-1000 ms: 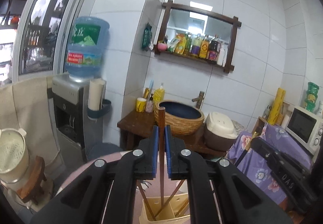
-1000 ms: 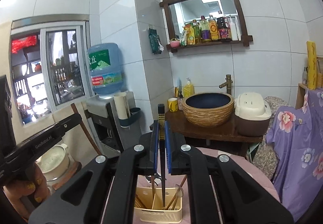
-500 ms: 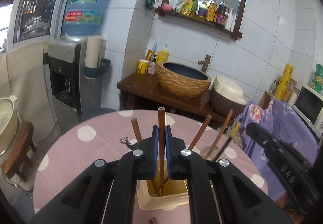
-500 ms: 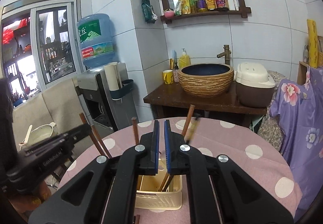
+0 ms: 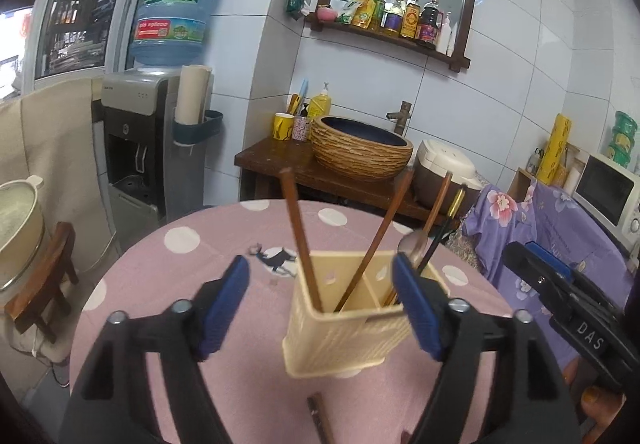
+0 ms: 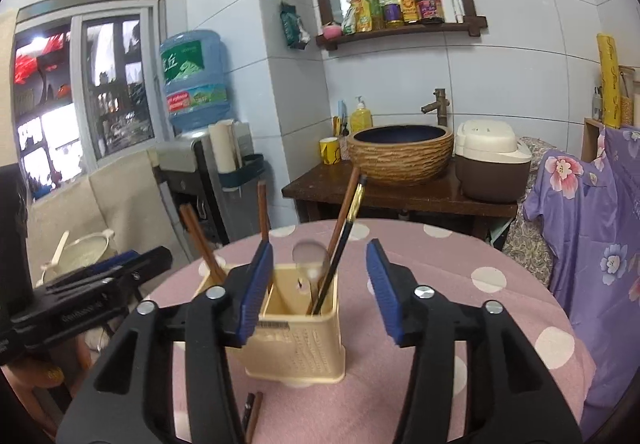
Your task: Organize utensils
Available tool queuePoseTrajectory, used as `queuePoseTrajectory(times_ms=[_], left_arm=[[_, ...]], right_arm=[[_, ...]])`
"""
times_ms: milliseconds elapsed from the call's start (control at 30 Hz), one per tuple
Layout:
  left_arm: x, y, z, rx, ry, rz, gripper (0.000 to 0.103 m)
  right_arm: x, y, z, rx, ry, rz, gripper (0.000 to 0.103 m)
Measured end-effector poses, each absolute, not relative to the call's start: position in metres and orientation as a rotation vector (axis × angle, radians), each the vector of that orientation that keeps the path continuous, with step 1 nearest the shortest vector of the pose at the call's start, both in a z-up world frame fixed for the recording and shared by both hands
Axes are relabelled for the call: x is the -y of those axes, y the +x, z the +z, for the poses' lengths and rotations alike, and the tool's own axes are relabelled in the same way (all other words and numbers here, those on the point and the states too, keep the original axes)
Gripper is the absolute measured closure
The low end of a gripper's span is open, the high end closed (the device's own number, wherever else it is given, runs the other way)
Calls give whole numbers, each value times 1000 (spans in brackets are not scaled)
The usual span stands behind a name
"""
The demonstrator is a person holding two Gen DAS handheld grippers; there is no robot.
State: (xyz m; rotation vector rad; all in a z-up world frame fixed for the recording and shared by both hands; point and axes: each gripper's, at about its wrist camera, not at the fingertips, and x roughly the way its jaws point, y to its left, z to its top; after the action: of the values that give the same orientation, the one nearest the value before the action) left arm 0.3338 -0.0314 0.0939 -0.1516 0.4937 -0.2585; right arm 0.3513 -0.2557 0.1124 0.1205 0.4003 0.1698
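Pink dotted table [image 5: 180, 284] fills the lower half of both views, with the cream holder [image 5: 340, 332] at centre frame, chopsticks [image 5: 298, 240] and a spoon [image 6: 310, 256] standing in its compartments. Left gripper [image 5: 320, 308] and right gripper [image 6: 316, 288] have both just spread wide, gripping nothing. More sticks [image 6: 252, 416] get cut off at the bottom edge.

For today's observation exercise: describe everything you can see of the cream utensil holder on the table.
The utensil holder is a cream, plastic-looking box with a ribbed, textured front and a barcode sticker near its rim. An inner wall divides it into compartments. It stands upright on the pink polka-dot tablecloth. Brown chopsticks, a spoon and a black gold-banded utensil lean inside. Neither tool touches it.
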Motion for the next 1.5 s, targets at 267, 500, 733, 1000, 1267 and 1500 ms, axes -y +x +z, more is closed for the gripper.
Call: queuePoseTrajectory(times_ms=[267,500,733,1000,1267,1500], left_arm=[[-7,291,30,-640,-176,-171,14],[-24,265,-14,-738,-217,-129,14],[-20,253,-26,-767,-188,-126,14],[-20,247,-30,-783,-193,-136,14],[-22,246,-33,-794,-206,-137,14],[-25,247,-35,-803,-223,-132,14]], right_arm=[[235,301,45,-578,20,336,36],[221,274,-9,-718,-26,405,36],[200,261,-35,-800,-56,503,36],[182,274,-49,-875,-92,537,36],[182,290,-61,-945,-96,583,36],[191,299,-66,-968,-80,617,41]])
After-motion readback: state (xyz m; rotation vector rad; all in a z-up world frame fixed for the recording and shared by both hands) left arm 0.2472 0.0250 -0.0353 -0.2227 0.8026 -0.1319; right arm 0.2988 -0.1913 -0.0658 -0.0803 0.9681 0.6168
